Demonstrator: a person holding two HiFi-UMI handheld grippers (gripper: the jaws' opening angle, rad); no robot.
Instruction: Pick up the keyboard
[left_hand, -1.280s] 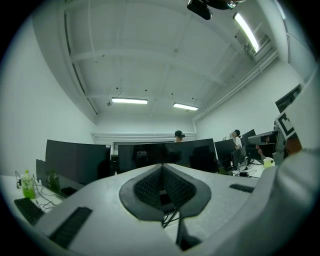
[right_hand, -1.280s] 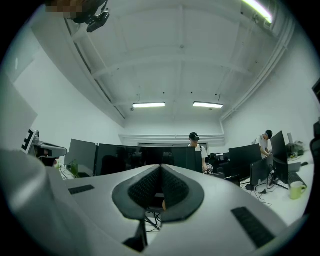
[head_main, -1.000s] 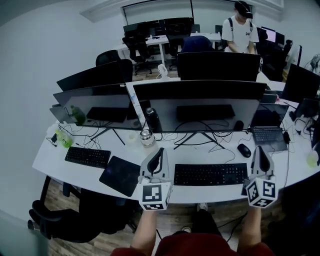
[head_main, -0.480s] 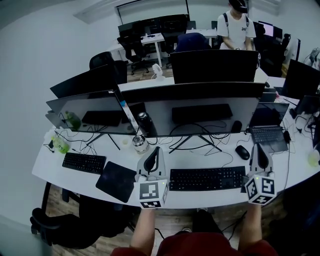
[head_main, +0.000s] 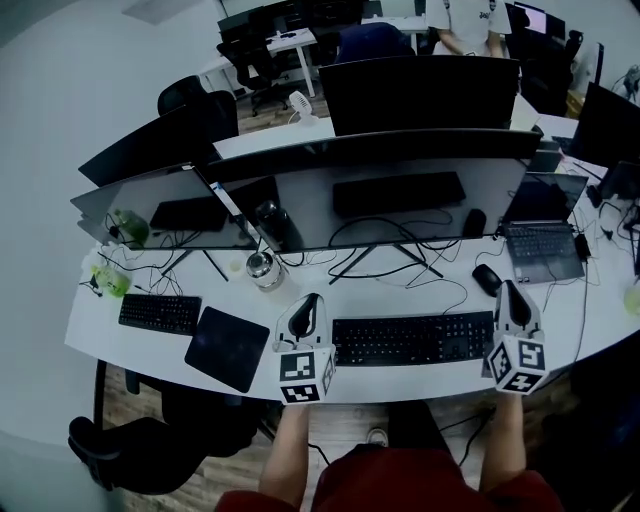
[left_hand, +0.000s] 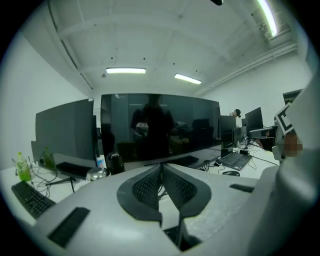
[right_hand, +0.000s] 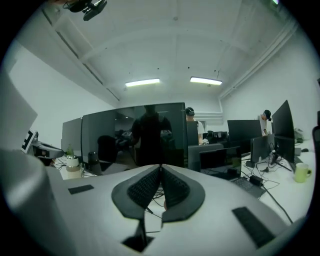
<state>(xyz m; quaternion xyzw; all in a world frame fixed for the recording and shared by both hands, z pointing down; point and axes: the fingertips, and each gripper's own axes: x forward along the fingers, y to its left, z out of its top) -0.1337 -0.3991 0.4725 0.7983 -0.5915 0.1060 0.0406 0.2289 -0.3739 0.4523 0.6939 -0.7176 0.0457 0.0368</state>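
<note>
A black keyboard (head_main: 412, 338) lies flat near the front edge of the white desk (head_main: 140, 355), in front of a wide dark monitor (head_main: 400, 195). My left gripper (head_main: 308, 305) hovers just off the keyboard's left end, shut with nothing in it. At the keyboard's right end hangs my right gripper (head_main: 509, 295), likewise shut and empty. In the left gripper view the jaws (left_hand: 161, 167) meet tip to tip before the monitor (left_hand: 160, 127). The right gripper view shows its jaws (right_hand: 161, 168) pressed together too; the keyboard is hidden below both.
A dark mouse pad (head_main: 227, 347) and a second keyboard (head_main: 158, 312) lie to the left. A glass jar (head_main: 262, 268) and a dark bottle (head_main: 270, 224) stand behind my left gripper. A mouse (head_main: 487, 279) and a laptop (head_main: 543, 250) sit at the right, among loose cables (head_main: 400, 275).
Both grippers have sunk and moved forward, from the desk's front edge to either end of the keyboard. The head view has tilted further down. Both stayed shut.
</note>
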